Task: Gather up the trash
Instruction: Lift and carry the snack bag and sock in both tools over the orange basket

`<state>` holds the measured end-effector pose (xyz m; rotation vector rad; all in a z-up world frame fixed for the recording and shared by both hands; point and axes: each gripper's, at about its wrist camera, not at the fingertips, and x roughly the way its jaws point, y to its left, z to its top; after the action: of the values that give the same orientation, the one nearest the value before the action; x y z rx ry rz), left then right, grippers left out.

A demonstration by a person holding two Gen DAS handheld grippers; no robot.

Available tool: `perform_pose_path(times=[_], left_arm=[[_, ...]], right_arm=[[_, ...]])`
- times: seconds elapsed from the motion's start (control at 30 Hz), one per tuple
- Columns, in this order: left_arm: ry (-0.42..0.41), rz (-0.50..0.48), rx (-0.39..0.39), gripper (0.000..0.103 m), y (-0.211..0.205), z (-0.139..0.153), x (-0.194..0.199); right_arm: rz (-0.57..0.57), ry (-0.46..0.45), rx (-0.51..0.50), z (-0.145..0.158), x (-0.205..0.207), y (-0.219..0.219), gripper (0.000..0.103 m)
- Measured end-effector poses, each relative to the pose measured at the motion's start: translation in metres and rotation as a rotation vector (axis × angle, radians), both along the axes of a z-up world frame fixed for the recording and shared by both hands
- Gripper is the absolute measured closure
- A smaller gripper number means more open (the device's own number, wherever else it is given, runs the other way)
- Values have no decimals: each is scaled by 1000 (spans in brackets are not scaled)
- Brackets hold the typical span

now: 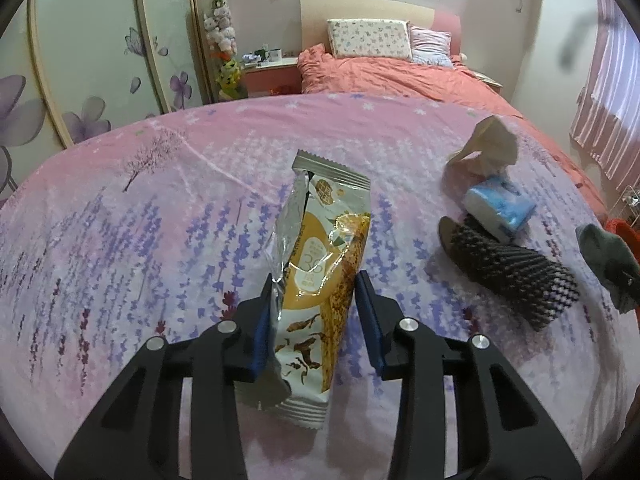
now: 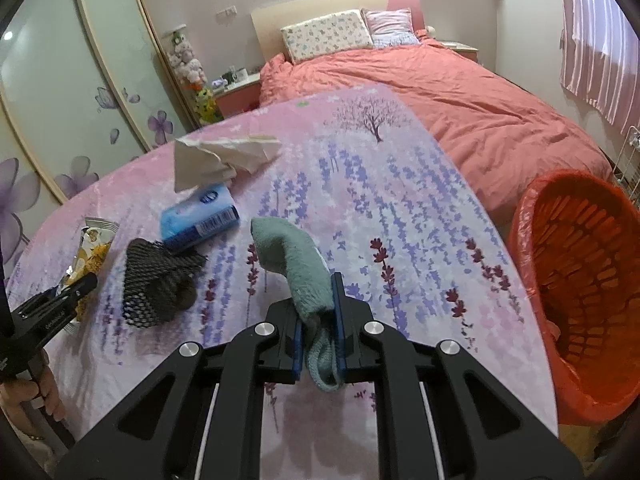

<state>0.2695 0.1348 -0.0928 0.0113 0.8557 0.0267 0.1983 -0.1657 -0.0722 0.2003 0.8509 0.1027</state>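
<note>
**A:** Left wrist view first. What's between the fingers?

**B:** The left gripper (image 1: pixel 316 280) stands with its blue-padded jaws spread around a snack wrapper (image 1: pixel 316 256). It's glossy crinkled foil with zigzag-cut ends, printed white and orange-yellow, and it lies on the tablecloth (image 1: pixel 120 240). The left pad looks to touch the wrapper's silvery torn flap; the right pad stands just clear of it.

**A:** And the rest of the litter?

**B:** To the right there's a crumpled beige paper (image 1: pixel 486 144), stiff and peaked, then a soft blue-and-white tissue pack (image 1: pixel 500 206) leaning on a black foam net sleeve (image 1: pixel 516 276) — a tube of diamond mesh lying on its side. The cloth is smooth, pink with lavender sprigs.

**A:** Now the right wrist view.

**B:** The right gripper (image 2: pixel 318 312) is clamped on a grey-green sock (image 2: pixel 300 268), a fuzzy knit bent over like a hook, with its ribbed cuff hanging behind the pads.

**A:** Where does the trash sit from here?

**B:** Left of the sock: the net sleeve (image 2: pixel 156 284), the tissue pack (image 2: pixel 198 216), the crumpled paper (image 2: pixel 216 160) behind it, and the wrapper (image 2: pixel 90 256) by the left gripper (image 2: pixel 86 284) at the far left edge. At the table's right side stands a slatted orange bin (image 2: pixel 580 272) — lined with a thin red bag.
</note>
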Motion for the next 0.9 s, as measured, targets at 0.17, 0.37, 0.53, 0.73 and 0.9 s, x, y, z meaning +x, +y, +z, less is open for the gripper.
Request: perform_pose_path(times=[0.17, 0.37, 0.53, 0.73, 0.9], left_arm=[[-45, -23, 3, 65, -10, 27, -16], [-102, -66, 15, 64, -39, 68, -37], [-125, -108, 15, 64, -67, 91, -51], [-152, -170, 42, 64, -109, 111, -64], [-171, -223, 44, 64, -141, 122, -71]], right_arm=[[-8, -34, 20, 21, -10, -6, 91], [-32, -84, 39, 46, -26, -17, 91], [-56, -118, 42, 62, -39, -29, 91], [-100, -143, 49, 75, -54, -52, 91], [-143, -156, 51, 77, -66, -76, 91]])
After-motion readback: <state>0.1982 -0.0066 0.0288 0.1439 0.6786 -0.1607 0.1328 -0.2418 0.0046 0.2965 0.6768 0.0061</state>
